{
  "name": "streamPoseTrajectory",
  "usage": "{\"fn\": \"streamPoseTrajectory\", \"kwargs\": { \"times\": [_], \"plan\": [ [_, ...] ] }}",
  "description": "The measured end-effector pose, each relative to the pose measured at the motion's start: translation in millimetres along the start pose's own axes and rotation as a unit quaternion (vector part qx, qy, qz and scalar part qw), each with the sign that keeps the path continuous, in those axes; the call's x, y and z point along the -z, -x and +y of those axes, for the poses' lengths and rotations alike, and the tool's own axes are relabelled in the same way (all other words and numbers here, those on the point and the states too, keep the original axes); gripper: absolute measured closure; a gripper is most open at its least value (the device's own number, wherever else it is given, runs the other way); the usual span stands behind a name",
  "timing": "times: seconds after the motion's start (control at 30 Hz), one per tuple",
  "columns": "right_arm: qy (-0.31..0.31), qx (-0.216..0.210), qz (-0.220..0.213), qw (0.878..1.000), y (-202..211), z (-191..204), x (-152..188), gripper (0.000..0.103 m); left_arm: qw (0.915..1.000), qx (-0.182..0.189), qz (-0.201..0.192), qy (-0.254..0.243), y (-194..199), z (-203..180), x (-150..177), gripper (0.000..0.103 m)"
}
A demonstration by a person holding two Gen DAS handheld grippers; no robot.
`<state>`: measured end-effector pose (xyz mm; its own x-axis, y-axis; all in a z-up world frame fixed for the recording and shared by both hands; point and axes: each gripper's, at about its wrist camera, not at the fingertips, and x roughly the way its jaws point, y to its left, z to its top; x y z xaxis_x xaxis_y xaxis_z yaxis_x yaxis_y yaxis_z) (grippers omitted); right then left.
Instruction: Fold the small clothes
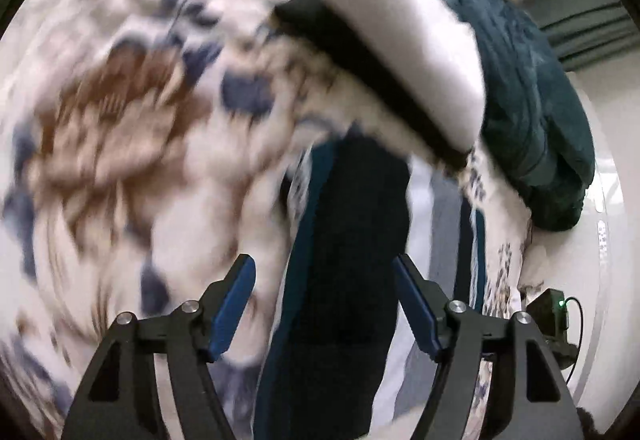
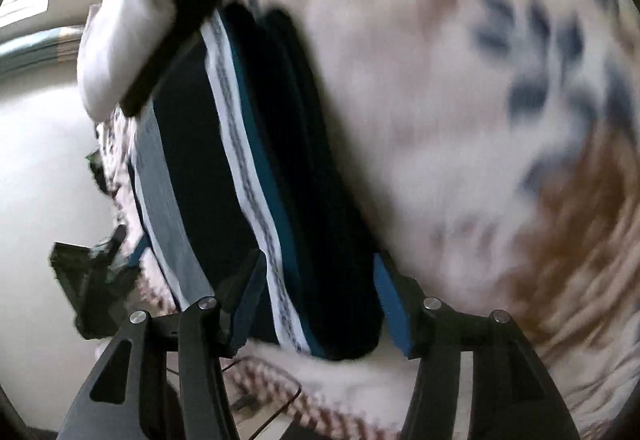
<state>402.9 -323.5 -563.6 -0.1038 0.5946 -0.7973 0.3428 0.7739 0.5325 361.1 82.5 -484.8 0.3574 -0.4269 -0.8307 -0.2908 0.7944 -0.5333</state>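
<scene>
Folded dark garment (image 1: 352, 240) lies on patterned bedspread (image 1: 120, 100), long axis running straight away from both my tongs. L gripper (image 1: 324, 304) open, straddling its near end, not pinching. R gripper (image 2: 320, 304) open too, cloth btwn jaws, about equally near.

Domestic bedroom. Evidence: a bed covered by a white blanket (image 1: 120, 88) patterned in brown and blue; folded clothes (image 1: 352, 240) stacked near its edge beside a teal garment (image 1: 532, 112); pleated grey-green curtains (image 1: 580, 20) hang behind, against pale walls.
</scene>
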Motion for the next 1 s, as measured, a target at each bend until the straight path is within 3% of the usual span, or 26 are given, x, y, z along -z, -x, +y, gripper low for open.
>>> {"fn": "streamPoseTrajectory", "kwargs": {
  "times": [0.03,0.1,0.2,0.27,0.37,0.4,0.43,0.5,0.63,0.7,0.73,0.77,0.8,0.87,1.0],
  "plan": [
    [-0.009,-0.006,-0.003,1.0,-4,-4,9,0.085,1.0,0.002,0.005,0.003,-1,1,4,0.034],
    [-0.012,-0.003,-0.025,1.0,1,-5,21,0.091,0.9998,-0.004,0.018,0.009,-8,1,13,0.034],
    [0.001,0.041,-0.074,0.996,24,-6,24,0.094,0.9996,0.007,0.027,0.003,-16,-2,17,0.034],
    [0.0,0.041,-0.052,0.998,18,-12,19,0.094,0.9995,0.012,0.027,-0.01,-21,-6,16,0.034],
    [0.029,0.035,-0.017,0.999,10,-7,8,0.075,0.9992,0.027,0.029,-0.01,-28,-4,11,0.025],
    [0.038,0.04,-0.02,0.998,12,-6,4,0.054,0.9989,0.034,0.031,-0.005,-32,-2,9,0.025],
    [0.044,0.035,-0.037,0.998,18,-7,-4,0.043,0.9983,0.048,0.032,0.0,-33,2,10,0.025],
    [0.039,-0.01,-0.049,0.998,22,-19,-10,0.038,0.9966,0.072,0.037,0.013,-45,6,6,0.022],
    [0.017,-0.087,-0.008,0.996,-11,-34,-32,0.038,0.9886,0.134,0.045,0.051,-62,20,3,0.018],
    [0.029,-0.116,-0.001,0.993,-26,-30,-34,0.036,0.987,0.146,0.032,0.057,-64,20,1,0.019],
    [0.03,-0.121,-0.006,0.992,-29,-28,-32,0.043,0.9864,0.155,0.019,0.051,-60,16,1,0.029],
    [0.03,-0.123,-0.015,0.992,-28,-28,-30,0.056,0.9862,0.16,0.009,0.041,-56,12,0,0.058],
    [0.029,-0.133,-0.019,0.99,-27,-26,-27,0.078,0.9864,0.162,0.005,0.028,-53,6,0,0.063],
    [0.027,-0.126,-0.042,0.991,-17,-20,-17,0.079,0.9877,0.156,-0.012,-0.005,-39,-9,-3,0.072],
    [0.049,-0.12,-0.077,0.989,18,3,3,0.081,0.9868,0.157,-0.024,-0.031,-9,-32,-14,0.076]
  ]
}}
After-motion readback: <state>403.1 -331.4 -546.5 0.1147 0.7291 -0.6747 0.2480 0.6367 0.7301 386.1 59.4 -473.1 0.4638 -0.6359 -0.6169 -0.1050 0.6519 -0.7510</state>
